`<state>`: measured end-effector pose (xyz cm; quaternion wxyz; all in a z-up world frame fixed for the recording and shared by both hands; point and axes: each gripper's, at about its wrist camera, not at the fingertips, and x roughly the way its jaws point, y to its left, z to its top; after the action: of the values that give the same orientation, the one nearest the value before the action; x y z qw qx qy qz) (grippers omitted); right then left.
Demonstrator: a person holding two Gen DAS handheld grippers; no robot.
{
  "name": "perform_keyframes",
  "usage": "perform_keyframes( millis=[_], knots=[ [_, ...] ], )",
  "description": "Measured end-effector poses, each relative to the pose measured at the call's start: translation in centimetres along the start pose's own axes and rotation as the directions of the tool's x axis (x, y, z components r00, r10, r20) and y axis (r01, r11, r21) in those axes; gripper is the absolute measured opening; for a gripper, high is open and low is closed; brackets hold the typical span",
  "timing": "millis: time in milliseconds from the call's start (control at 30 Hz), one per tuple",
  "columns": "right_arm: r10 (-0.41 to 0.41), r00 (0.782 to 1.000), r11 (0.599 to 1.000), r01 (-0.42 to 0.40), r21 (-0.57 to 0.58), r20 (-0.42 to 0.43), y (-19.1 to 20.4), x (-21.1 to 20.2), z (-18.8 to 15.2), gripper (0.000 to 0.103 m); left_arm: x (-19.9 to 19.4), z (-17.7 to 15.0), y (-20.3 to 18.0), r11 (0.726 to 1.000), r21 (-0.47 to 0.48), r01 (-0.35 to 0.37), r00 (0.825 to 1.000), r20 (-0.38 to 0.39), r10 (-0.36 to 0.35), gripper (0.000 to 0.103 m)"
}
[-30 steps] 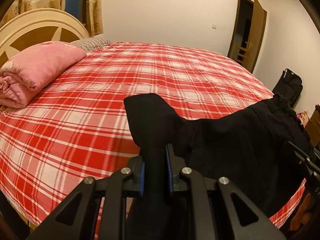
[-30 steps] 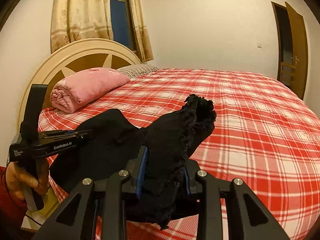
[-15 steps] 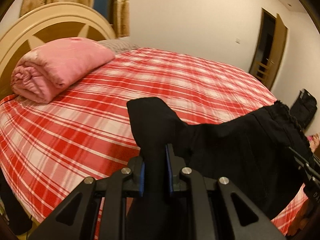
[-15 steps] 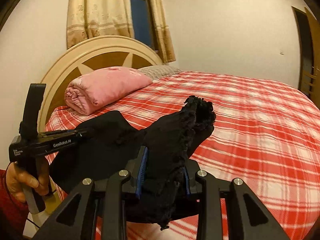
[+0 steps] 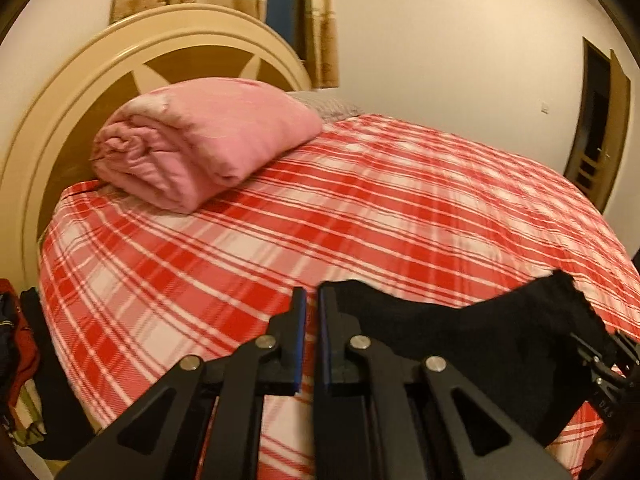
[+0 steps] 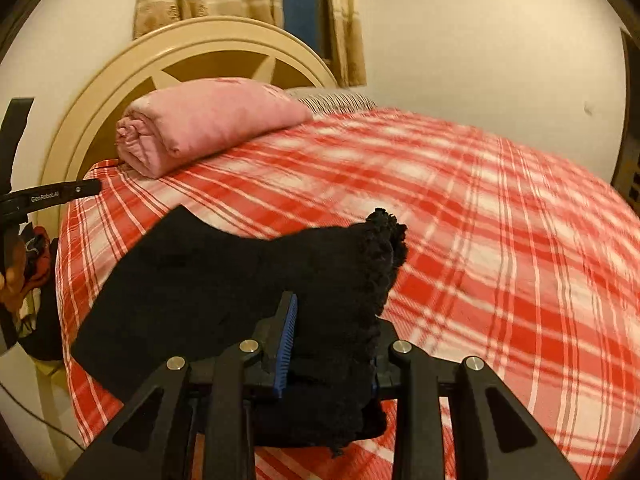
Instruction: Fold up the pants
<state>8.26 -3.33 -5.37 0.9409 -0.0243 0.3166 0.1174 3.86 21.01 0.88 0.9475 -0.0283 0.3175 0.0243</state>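
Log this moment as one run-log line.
left tool: empty, jaws slightly apart | right tool: shut on black pants | black pants: over bed

The pants (image 6: 208, 276) are black, of soft, slightly fuzzy cloth, and lie partly spread over the near edge of the red plaid bed (image 6: 500, 208). One flat end reaches left with a squared corner. The bunched, frayed-looking end (image 6: 384, 240) stands lifted, pinched in the right hand-held gripper (image 6: 328, 344).
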Motion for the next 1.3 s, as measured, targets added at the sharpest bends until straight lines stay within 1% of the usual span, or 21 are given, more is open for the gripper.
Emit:
perform_keyframes(
  millis=[67,100,167,233,367,400,433,500,567,600,633,700,833,867,900,933,967,1033,1100,1200,1300],
  knots=[
    [-0.011,1.000,1.000,0.011,-0.004,-0.017,-0.3,0.2,-1.0,0.030,0.8,-0.1,0.6,1.000,0.010,-0.011,1.000,-0.028,0.011,0.012],
    [-0.014,1.000,1.000,0.014,-0.001,-0.027,-0.5,0.5,-1.4,0.030,1.3,-0.4,0.8,1.000,0.009,-0.010,0.999,-0.049,0.011,0.018],
    [-0.012,0.999,1.000,0.013,0.019,-0.042,-1.0,0.8,-2.1,0.030,2.6,-1.2,0.8,1.000,-0.005,0.013,0.994,-0.105,-0.014,0.035],
    [0.004,0.999,0.999,-0.001,0.051,-0.050,-1.5,0.9,-2.4,0.030,4.2,-2.3,0.2,0.997,-0.022,0.075,0.983,-0.164,-0.078,0.060],
    [0.034,0.998,0.996,-0.029,0.081,-0.061,-2.0,0.9,-2.6,0.033,6.8,-4.3,-1.4,0.987,-0.037,0.153,0.953,-0.260,-0.158,0.070],
    [0.053,0.997,0.993,-0.046,0.105,-0.064,-2.4,0.8,-2.7,0.034,7.5,-4.8,-1.7,0.986,-0.044,0.163,0.944,-0.284,-0.169,0.076],
    [0.073,0.995,0.989,-0.064,0.134,-0.063,-2.7,0.8,-2.8,0.039,7.7,-5.1,-1.9,0.985,-0.051,0.163,0.940,-0.295,-0.171,0.079],
    [0.123,0.991,0.965,-0.108,0.237,-0.047,-4.2,0.3,-2.8,0.045,8.2,-5.5,-1.8,0.982,-0.091,0.162,0.935,-0.303,-0.183,0.081],
    [0.134,0.991,0.943,-0.124,0.309,-0.010,-5.5,-0.3,-2.5,0.067,8.0,-5.5,-1.8,0.977,-0.110,0.181,0.935,-0.287,-0.206,0.069],
    [0.141,0.990,0.931,-0.138,0.337,0.015,-6.0,-0.5,-2.2,0.071,7.9,-5.4,-1.9,0.972,-0.114,0.206,0.931,-0.284,-0.231,0.052],
    [0.147,0.988,0.922,-0.150,0.358,0.034,-6.6,-0.5,-1.6,0.074,7.7,-5.3,-2.0,0.968,-0.121,0.218,0.928,-0.281,-0.244,0.050],
    [0.157,0.987,0.920,-0.151,0.362,0.012,-6.8,0.5,-0.6,0.074,7.6,-5.3,-2.2,0.971,-0.116,0.211,0.930,-0.283,-0.236,0.047],
    [0.191,0.969,0.920,-0.122,0.371,-0.156,-6.6,5.6,-0.5,0.074,7.4,-5.4,-2.2,0.970,-0.132,0.202,0.935,-0.270,-0.231,0.043],
    [0.204,0.963,0.914,-0.124,0.385,-0.175,-6.4,6.5,-1.0,0.059,7.4,-5.4,-2.2,0.970,-0.136,0.200,0.936,-0.266,-0.230,0.042],
    [0.233,0.959,0.902,-0.149,0.406,-0.165,-6.4,6.7,-1.3,0.049,7.3,-5.4,-2.2,0.972,-0.130,0.198,0.938,-0.264,-0.226,0.040],
    [0.261,0.954,0.888,-0.178,0.424,-0.147,-6.4,6.7,-1.4,0.045,7.4,-5.3,-2.3,0.973,-0.123,0.194,0.940,-0.262,-0.220,0.035],
    [0.251,0.957,0.895,-0.173,0.411,-0.143,-6.2,6.5,-1.2,0.036,7.2,-5.2,-2.3,0.975,-0.119,0.188,0.943,-0.256,-0.213,0.032],
    [0.224,0.963,0.925,-0.161,0.345,-0.151,-5.2,6.0,-0.2,0.030,7.0,-4.7,-2.2,0.973,-0.130,0.188,0.947,-0.240,-0.215,0.022],
    [0.219,0.969,0.937,-0.176,0.301,-0.117,-4.5,5.1,1.0,0.027,6.7,-4.2,-2.1,0.970,-0.148,0.192,0.948,-0.230,-0.222,0.020],
    [0.221,0.975,0.957,-0.213,0.198,-0.019,-2.4,2.5,3.4,0.026,6.0,-3.4,-2.2,0.967,-0.158,0.199,0.952,-0.204,-0.230,0.019],
    [0.196,0.980,0.976,-0.199,0.093,0.037,-0.5,1.2,5.6,0.026,4.7,-2.2,-1.6,0.957,-0.186,0.221,0.956,-0.154,-0.251,0.019]
  ],
)
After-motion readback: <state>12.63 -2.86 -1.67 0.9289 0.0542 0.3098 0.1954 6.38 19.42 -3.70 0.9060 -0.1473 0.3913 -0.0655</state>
